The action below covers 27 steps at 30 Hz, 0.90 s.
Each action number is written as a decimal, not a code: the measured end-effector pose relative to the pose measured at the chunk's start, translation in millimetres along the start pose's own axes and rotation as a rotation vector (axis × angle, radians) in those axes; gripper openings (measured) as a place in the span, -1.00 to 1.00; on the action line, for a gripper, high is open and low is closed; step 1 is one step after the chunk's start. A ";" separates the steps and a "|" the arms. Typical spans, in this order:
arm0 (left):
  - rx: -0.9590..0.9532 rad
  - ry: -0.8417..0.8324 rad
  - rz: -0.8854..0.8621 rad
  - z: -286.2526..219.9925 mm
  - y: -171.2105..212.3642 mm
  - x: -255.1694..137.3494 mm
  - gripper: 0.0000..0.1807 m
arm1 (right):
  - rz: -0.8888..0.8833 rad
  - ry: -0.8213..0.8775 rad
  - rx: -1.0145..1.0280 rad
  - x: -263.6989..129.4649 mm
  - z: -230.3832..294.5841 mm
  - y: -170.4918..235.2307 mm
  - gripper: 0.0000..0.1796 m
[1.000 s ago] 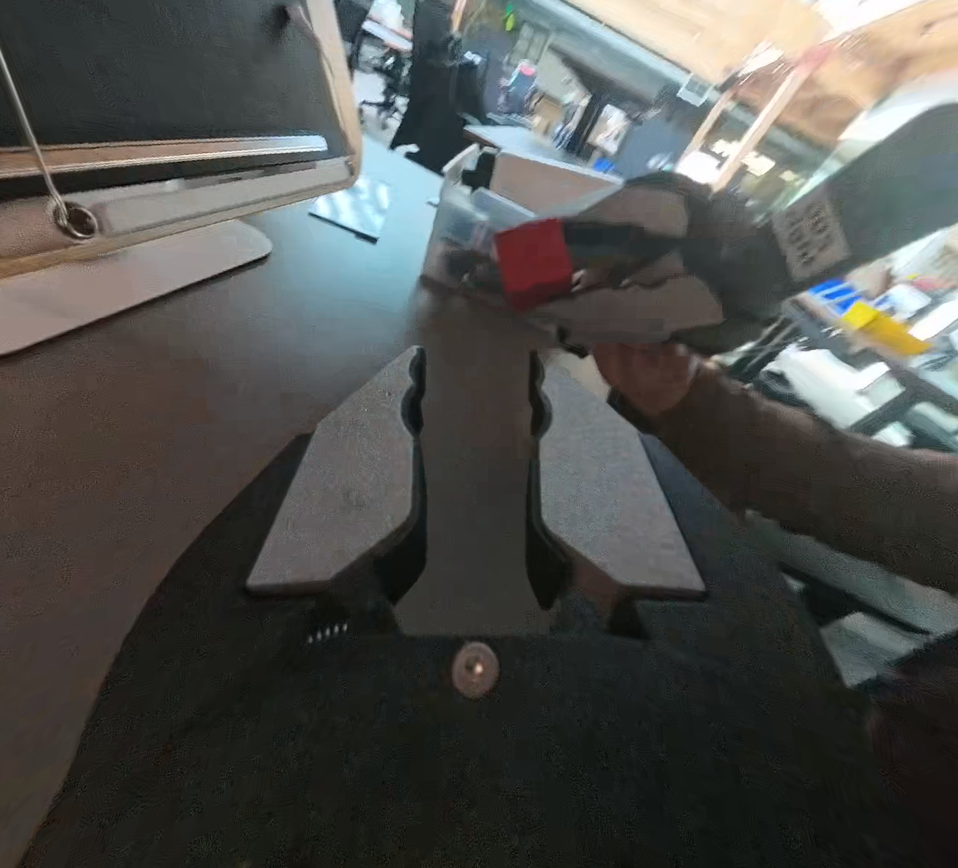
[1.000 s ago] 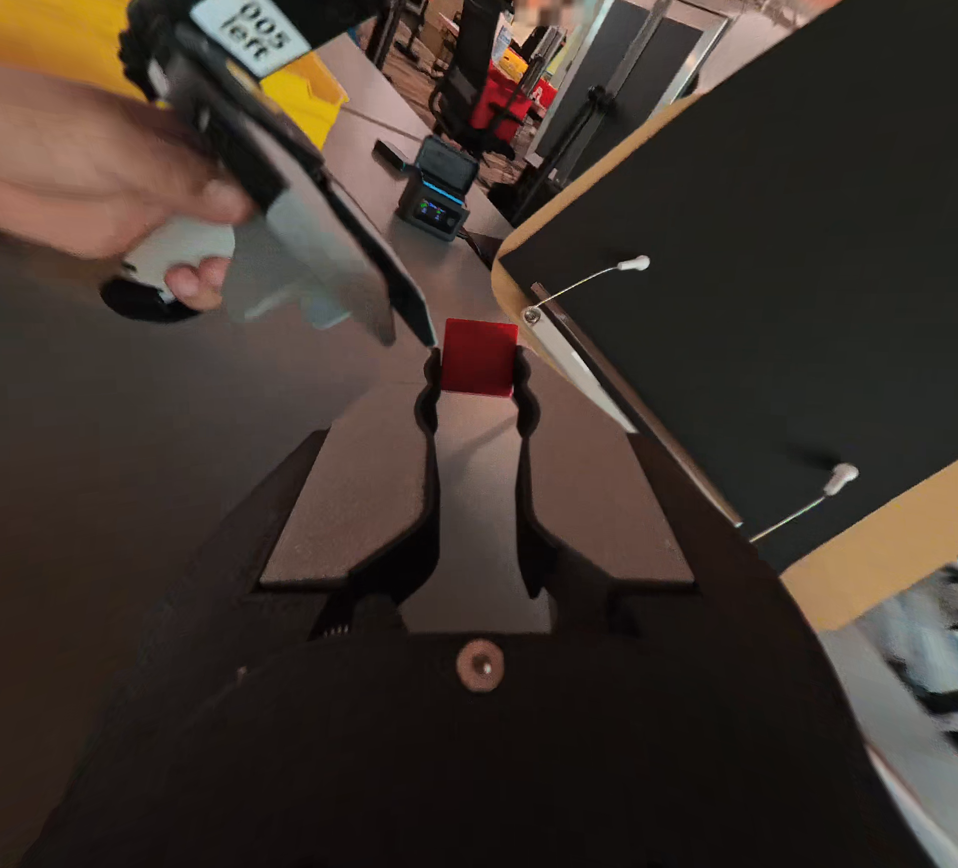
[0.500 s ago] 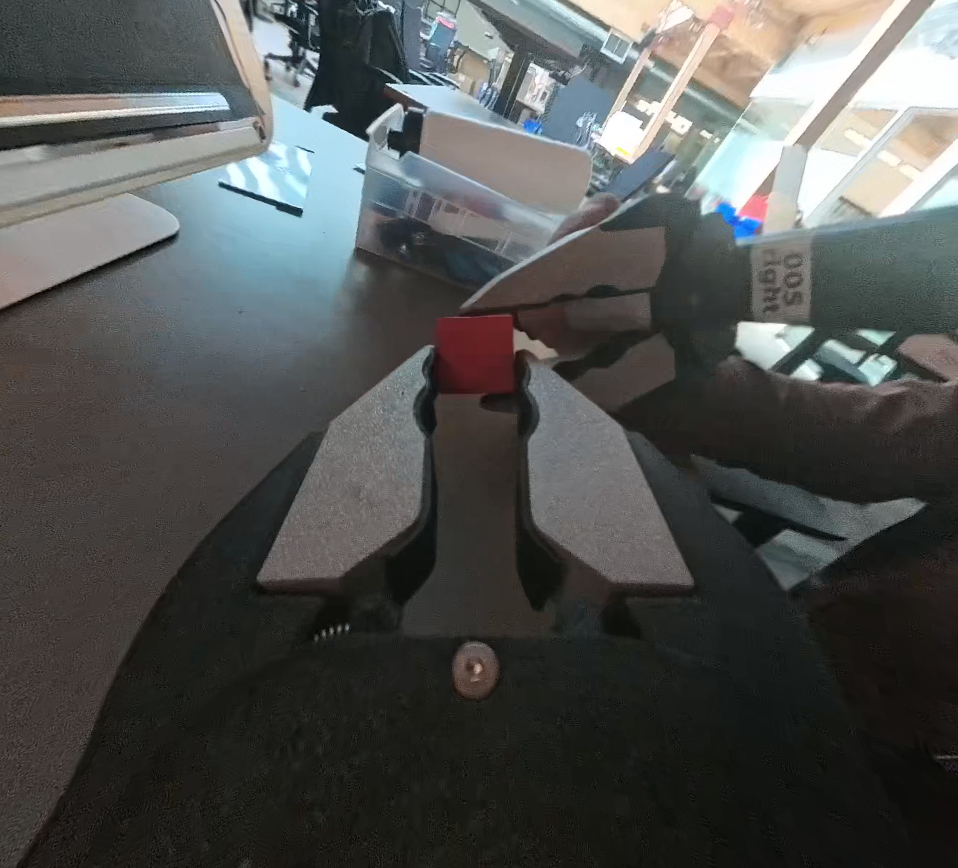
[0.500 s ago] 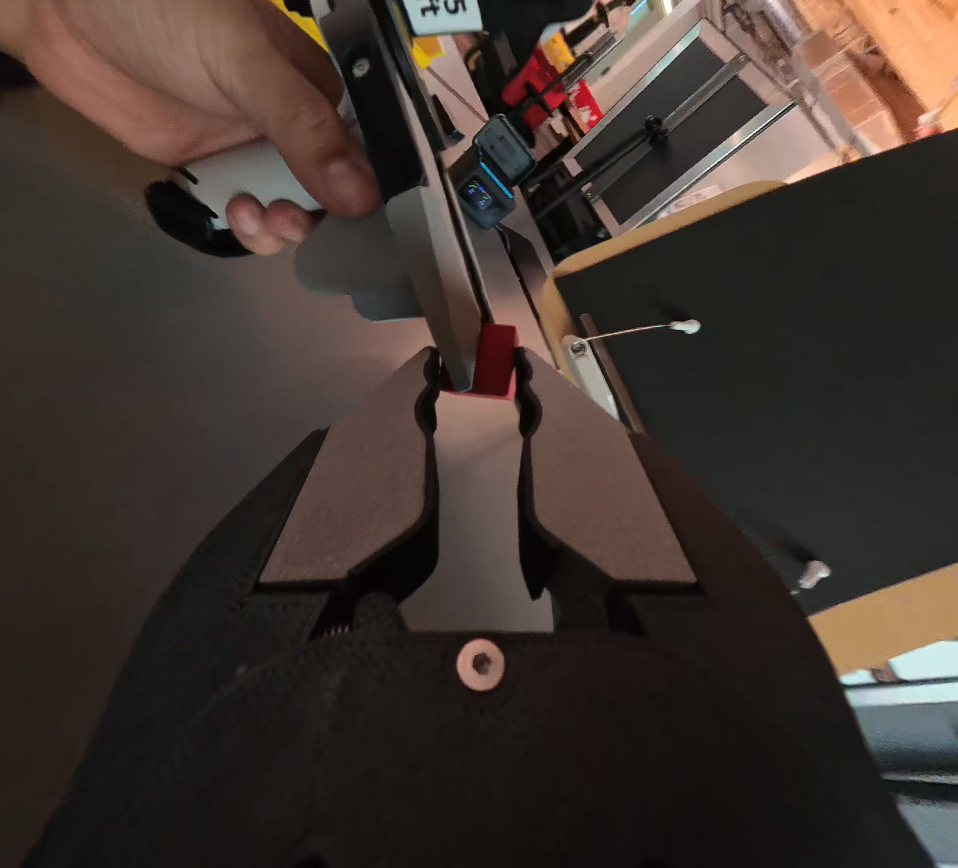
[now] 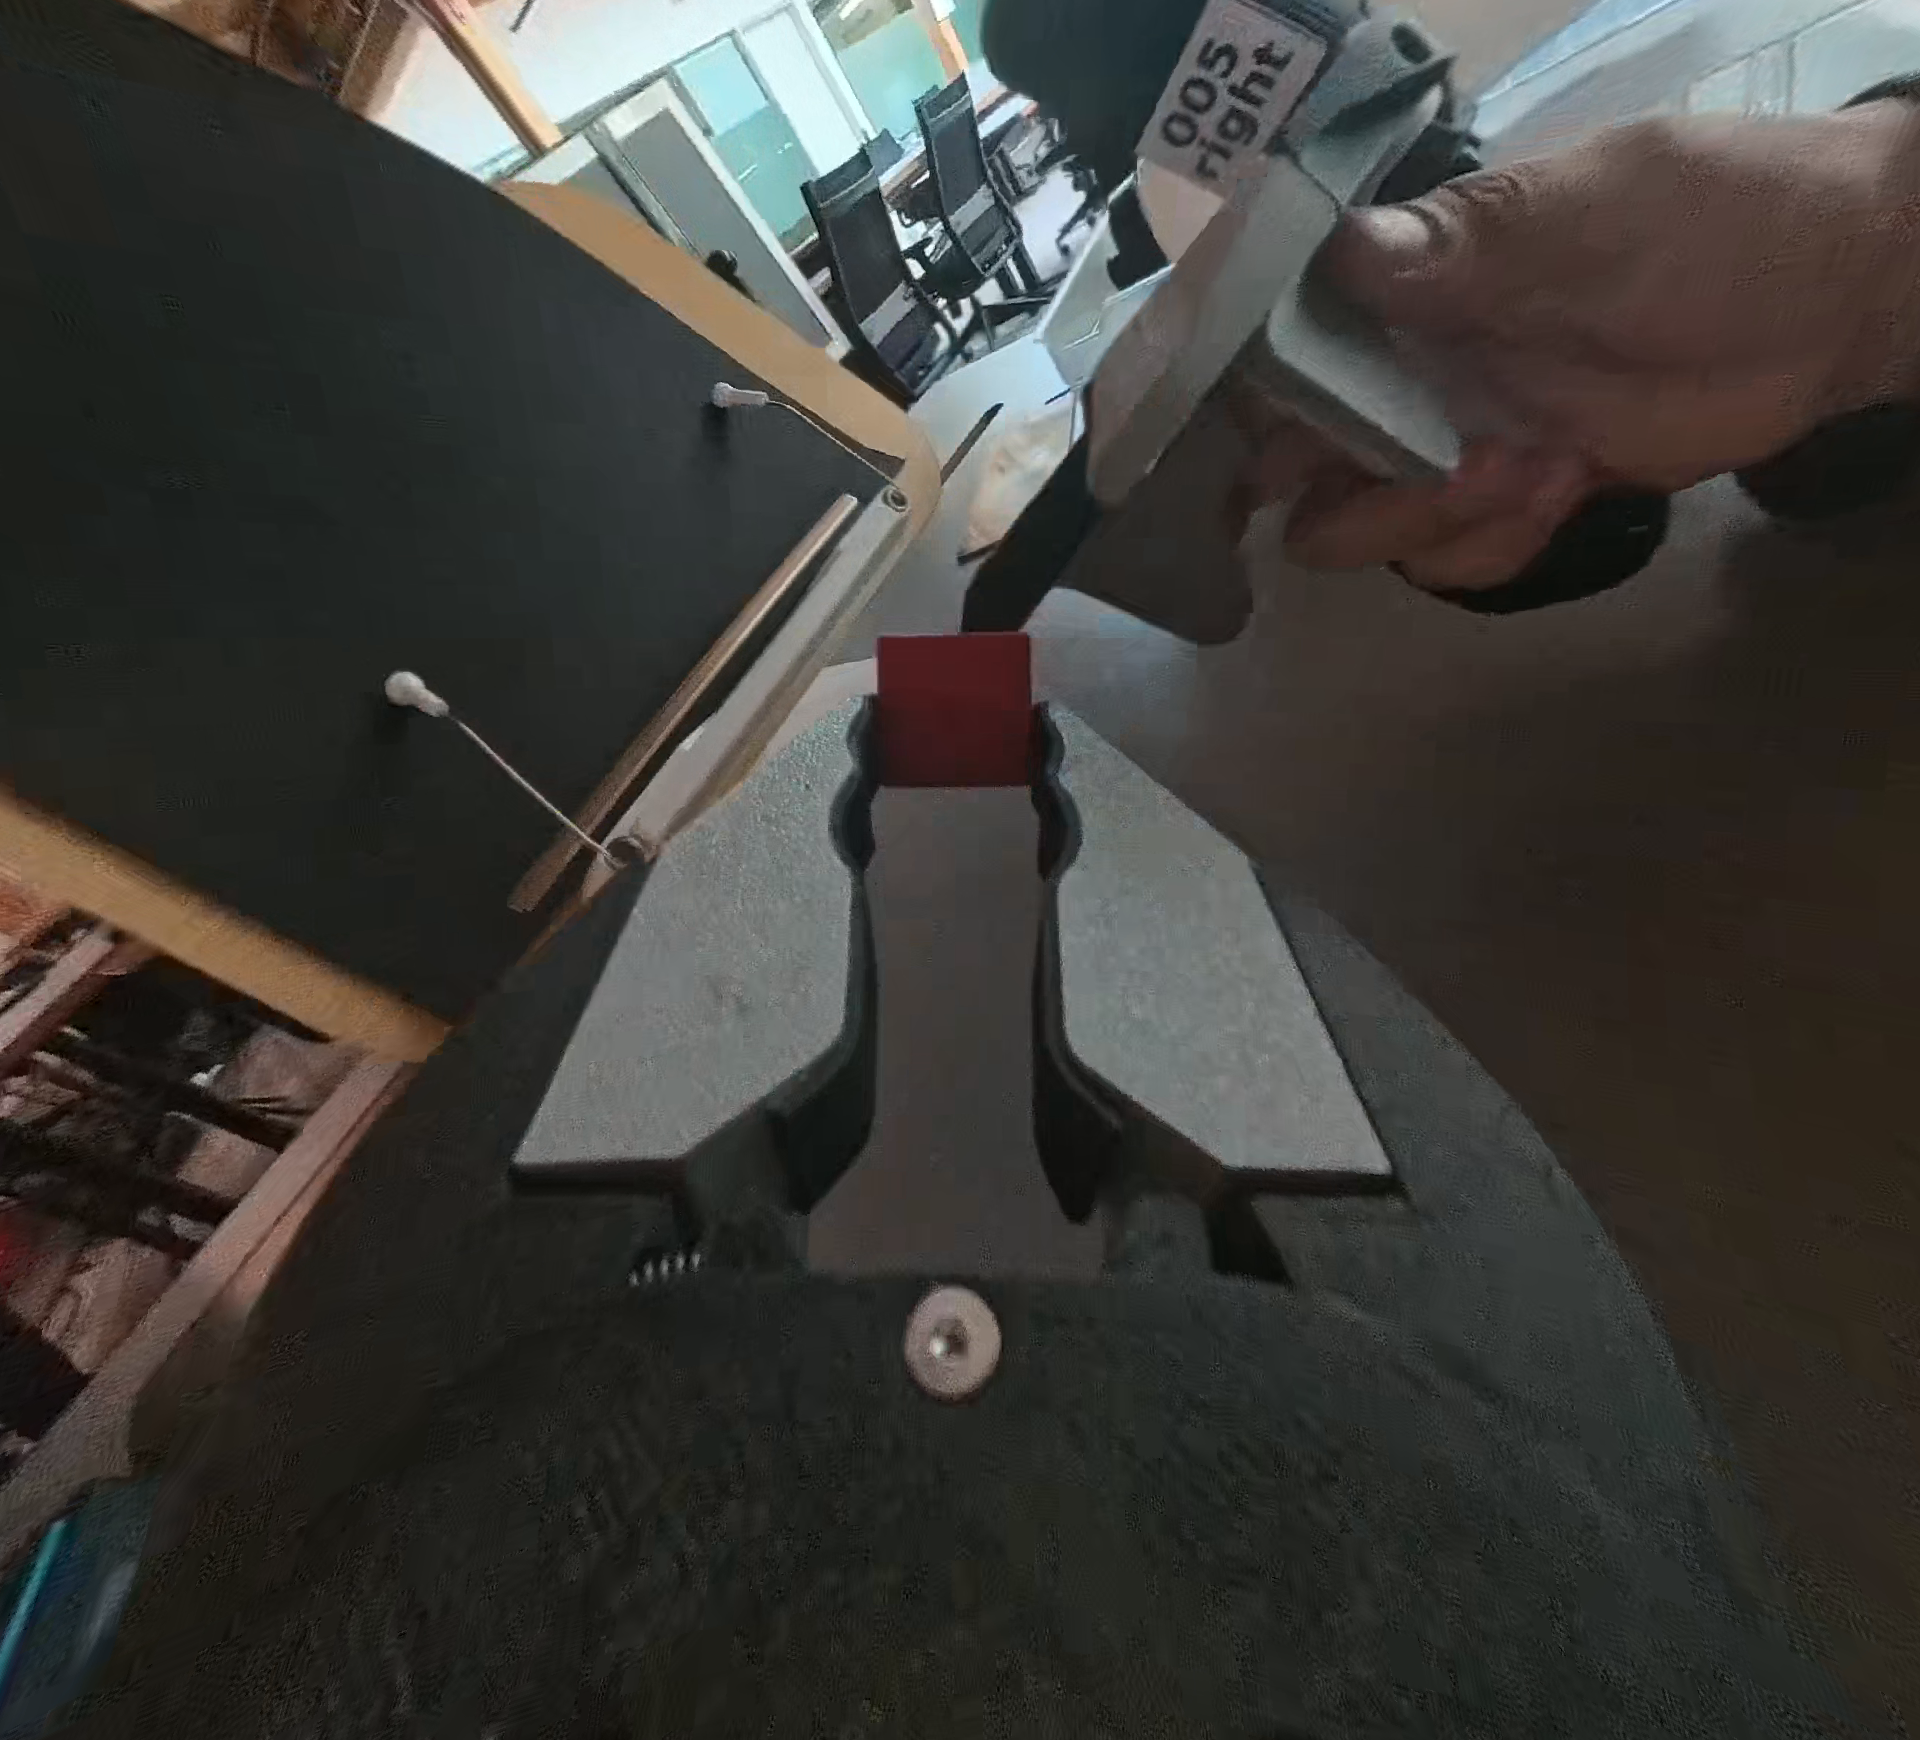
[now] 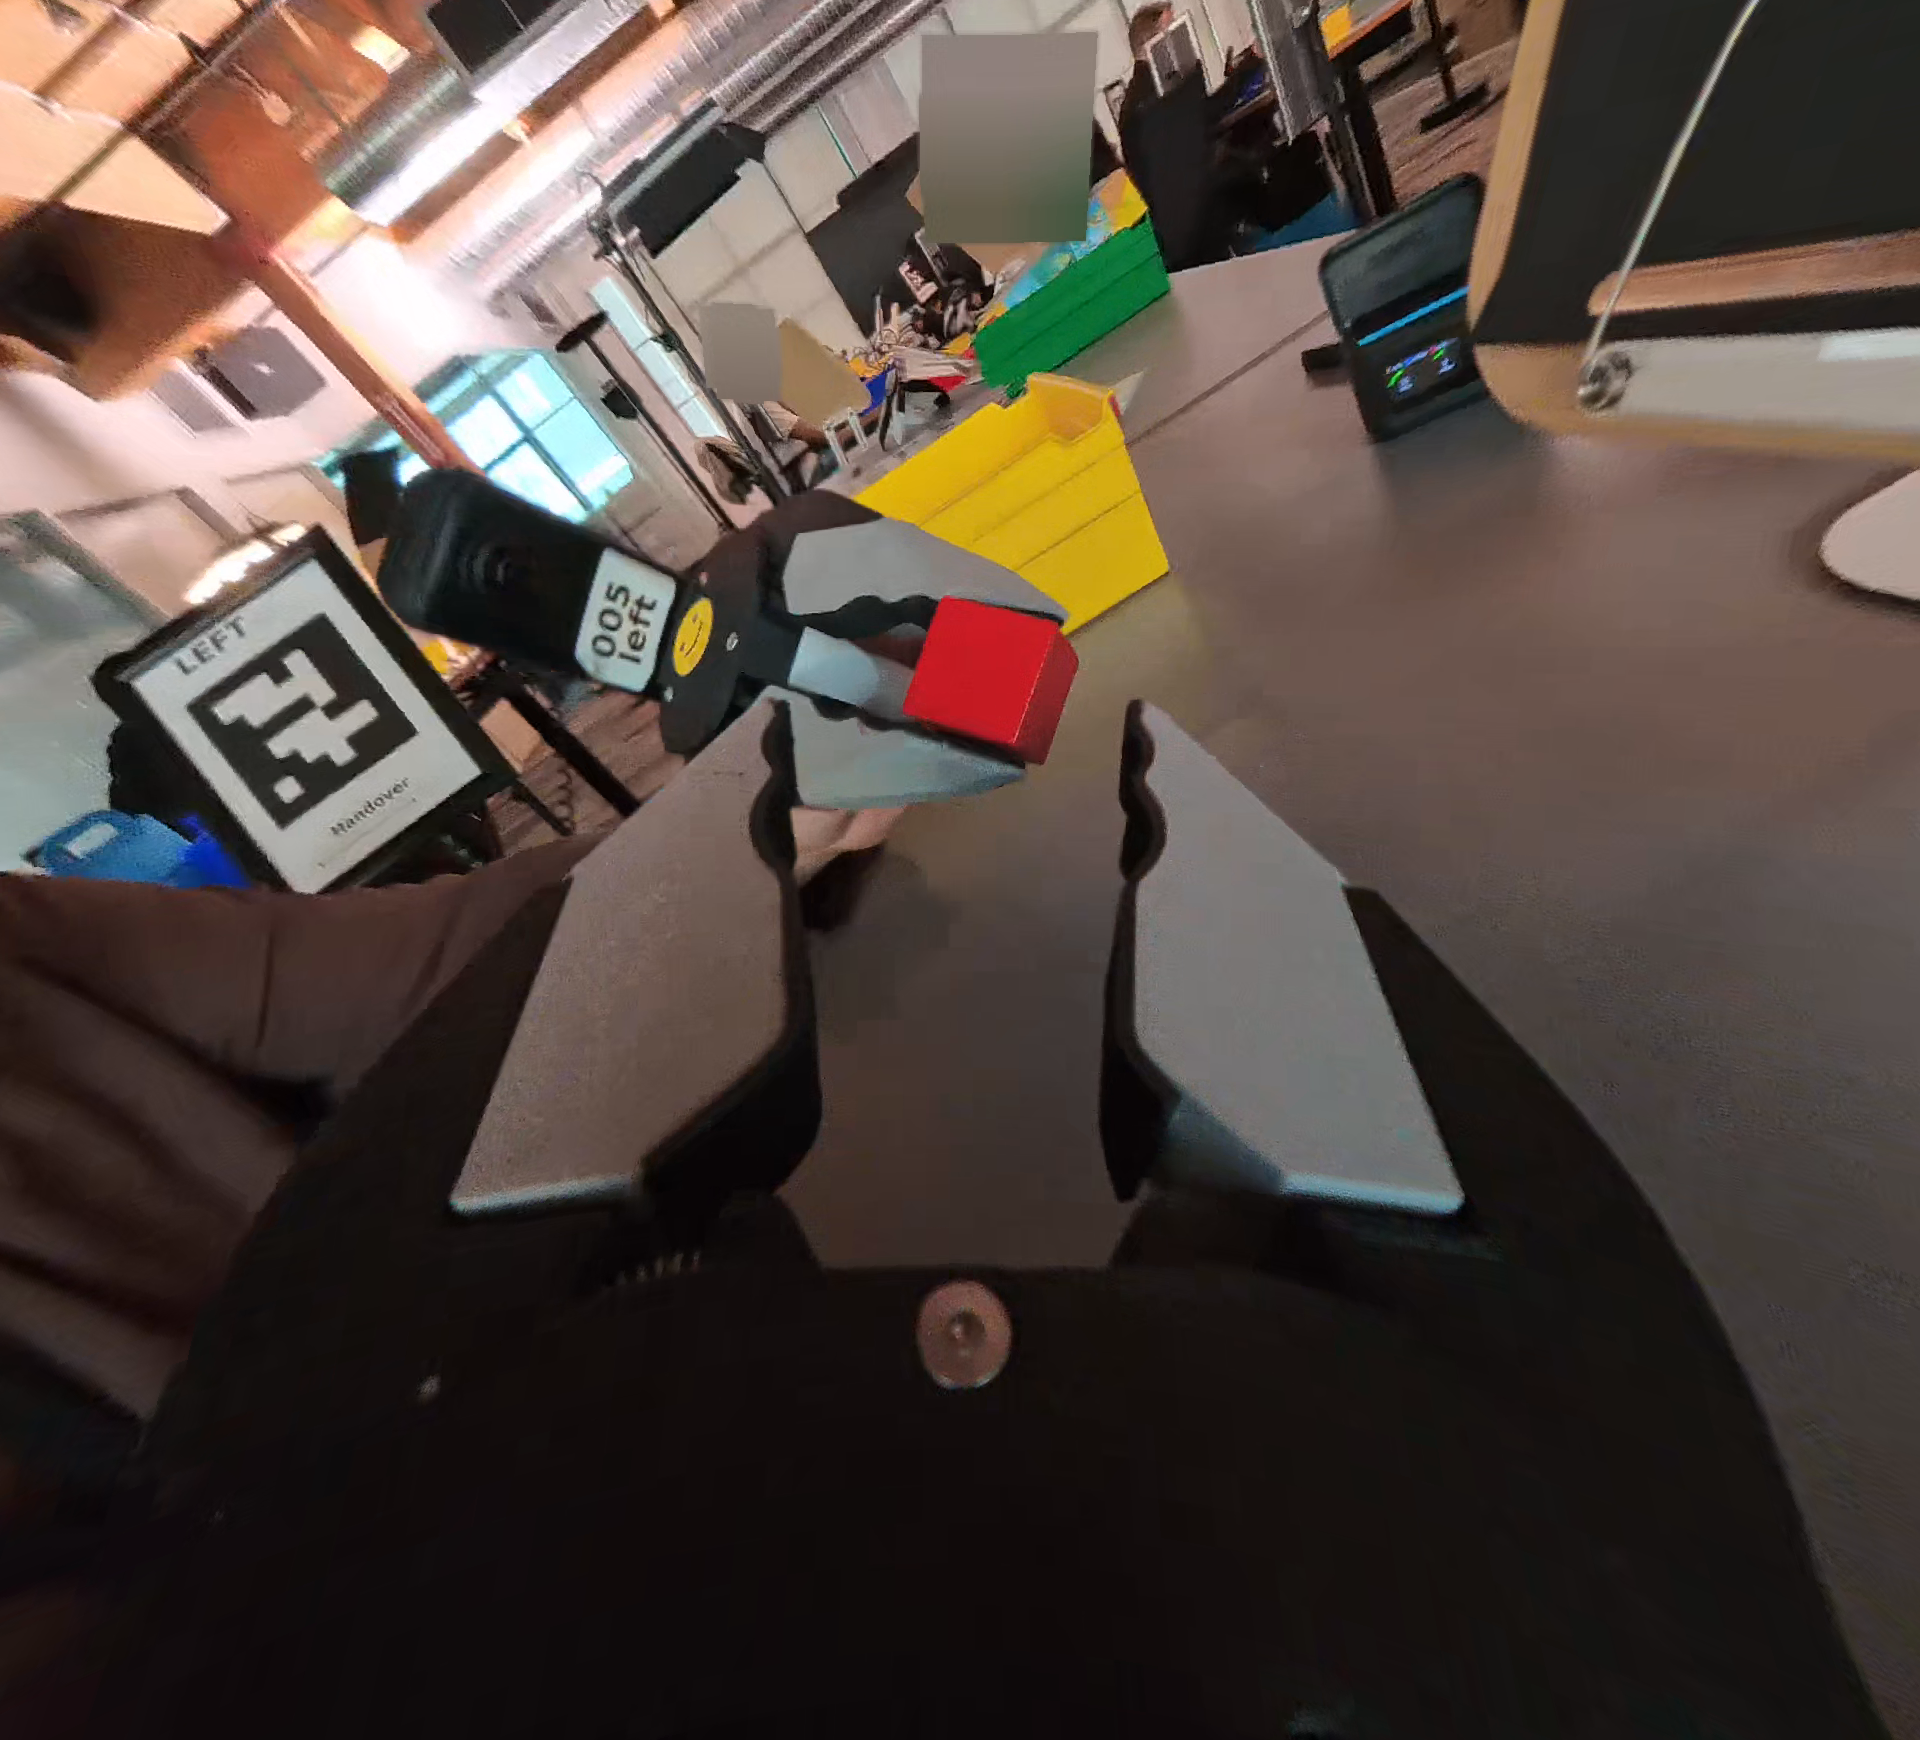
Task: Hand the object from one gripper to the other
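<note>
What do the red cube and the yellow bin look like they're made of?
Red cube: probably painted wood or hard plastic; crisp edges, even satin colour, no grain visible. Yellow bin: likely moulded plastic, with a glossy uniform colour and stepped walls.

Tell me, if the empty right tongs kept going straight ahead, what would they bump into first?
Probably the red cube, held in the left tongs just ahead and slightly left of the open right tongs. Depth is unclear; they might pass beside it toward the dark tabletop.
</note>
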<state>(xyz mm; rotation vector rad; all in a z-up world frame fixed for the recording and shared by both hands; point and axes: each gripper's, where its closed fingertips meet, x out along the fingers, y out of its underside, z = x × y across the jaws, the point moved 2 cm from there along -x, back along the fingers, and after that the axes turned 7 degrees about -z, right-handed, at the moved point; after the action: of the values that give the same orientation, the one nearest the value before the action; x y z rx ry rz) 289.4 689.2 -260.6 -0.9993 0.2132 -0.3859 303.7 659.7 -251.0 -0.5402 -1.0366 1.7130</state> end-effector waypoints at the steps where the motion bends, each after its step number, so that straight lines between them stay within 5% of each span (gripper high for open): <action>1: 0.039 -0.003 0.009 -3.3 -1.2 1.3 -0.72 | -0.001 0.002 0.007 2.3 -0.8 1.9 -0.37; 5: 0.143 -0.042 0.084 -9.6 1.9 6.9 -0.72 | 0.080 0.085 -0.092 9.4 -7.6 14.8 -0.69; 9: 0.129 -0.026 0.114 -12.9 7.2 8.8 -0.70 | 0.111 0.162 -0.209 5.5 -14.0 14.4 -0.73; 18: -0.731 0.303 0.017 -11.9 8.6 5.2 -0.27 | 0.178 0.429 -0.865 -13.2 -8.8 -9.2 -0.73; 22: -0.990 0.410 -0.094 -3.9 -0.7 -0.6 -0.41 | 0.247 0.429 -1.229 -2.4 11.9 2.4 -0.73; 27: -1.131 0.574 -0.146 -14.0 -13.5 -5.9 -0.54 | 0.300 0.407 -1.398 10.3 17.0 20.6 -0.73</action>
<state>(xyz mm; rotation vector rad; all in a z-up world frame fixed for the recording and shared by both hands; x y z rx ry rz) 276.2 674.3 -256.5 -2.0035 0.9504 -0.7077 276.0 660.3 -258.1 -1.8847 -1.7868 0.7705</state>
